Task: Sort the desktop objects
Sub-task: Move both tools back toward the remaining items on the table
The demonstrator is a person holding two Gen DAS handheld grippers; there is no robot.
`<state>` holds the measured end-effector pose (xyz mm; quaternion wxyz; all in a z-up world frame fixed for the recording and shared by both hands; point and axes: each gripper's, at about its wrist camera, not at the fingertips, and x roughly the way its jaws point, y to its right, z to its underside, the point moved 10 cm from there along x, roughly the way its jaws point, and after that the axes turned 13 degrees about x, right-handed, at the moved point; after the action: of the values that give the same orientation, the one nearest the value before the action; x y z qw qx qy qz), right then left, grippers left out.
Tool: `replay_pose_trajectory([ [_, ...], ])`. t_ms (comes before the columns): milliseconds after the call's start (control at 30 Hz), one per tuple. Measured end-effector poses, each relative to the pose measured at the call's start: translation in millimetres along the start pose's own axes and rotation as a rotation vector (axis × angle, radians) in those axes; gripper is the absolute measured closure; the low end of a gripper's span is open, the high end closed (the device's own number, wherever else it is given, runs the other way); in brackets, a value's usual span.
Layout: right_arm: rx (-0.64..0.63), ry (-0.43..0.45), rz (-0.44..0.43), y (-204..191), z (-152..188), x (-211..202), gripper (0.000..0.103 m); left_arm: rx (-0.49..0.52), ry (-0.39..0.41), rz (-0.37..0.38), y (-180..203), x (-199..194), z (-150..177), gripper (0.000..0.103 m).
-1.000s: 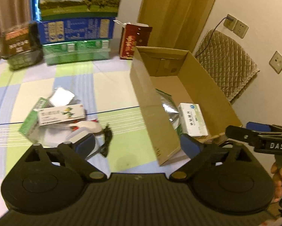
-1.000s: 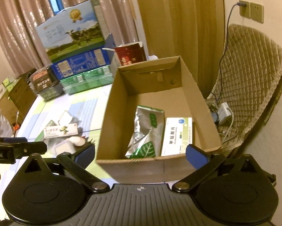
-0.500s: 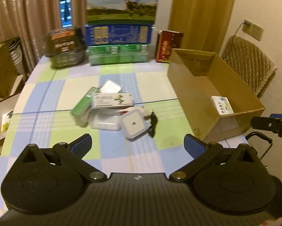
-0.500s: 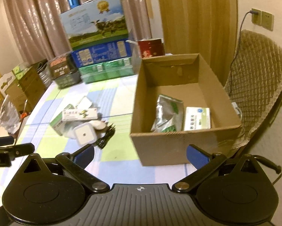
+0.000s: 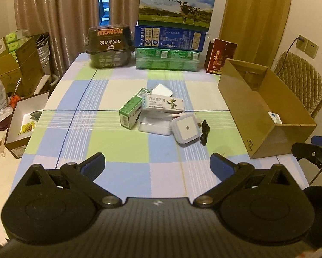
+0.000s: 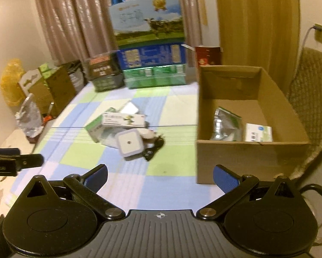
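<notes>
The left gripper point(image 5: 157, 164) hangs above the near edge of the table point(image 5: 122, 150) with its blue-padded fingers point(image 5: 93, 165) spread wide and nothing between them; the right gripper point(image 6: 159, 178) hovers likewise, released and empty, near the front corner of the cardboard box point(image 6: 242, 157). Ahead of both, in the middle of the checked cloth, lies a small heap of things to sort: a white square night-light plug point(image 5: 185, 130) nearest, a black cord point(image 5: 204, 130) just to its right, a clear plastic case point(image 5: 154, 123) touching it on the left, a green carton point(image 5: 131, 108) lying at the heap's left side, and a white ointment box with a green cartoon figure point(image 5: 164, 103) resting on top of the case and carton. A flat white item point(image 5: 162, 90) sits behind them. The open cardboard box stands at the table's right side, well apart from the heap; in the right wrist view it holds a silver-and-green foil pouch point(image 6: 226, 126) and a white medicine box point(image 6: 257, 132) side by side on its floor. Along the far edge stand stacked milk cartons point(image 5: 173, 19), a dark shrink-wrapped pack point(image 5: 109, 46) and a red box point(image 5: 220, 56).
</notes>
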<state>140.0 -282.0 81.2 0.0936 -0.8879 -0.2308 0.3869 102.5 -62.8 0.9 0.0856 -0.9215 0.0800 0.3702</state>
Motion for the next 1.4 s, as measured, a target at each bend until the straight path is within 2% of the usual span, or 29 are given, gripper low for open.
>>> replay_pose_trajectory([
  [633, -0.067, -0.046, -0.031, -27.5, 22.2, 34.4, 0.002, 0.004, -0.041, -0.021, -26.4, 25.7, 18.2, 0.001],
  [1400, -0.148, -0.096, -0.021, -52.2, 29.8, 127.4, 0.002, 0.028, -0.083, -0.017, -65.3, 108.1, 15.1, 0.001],
])
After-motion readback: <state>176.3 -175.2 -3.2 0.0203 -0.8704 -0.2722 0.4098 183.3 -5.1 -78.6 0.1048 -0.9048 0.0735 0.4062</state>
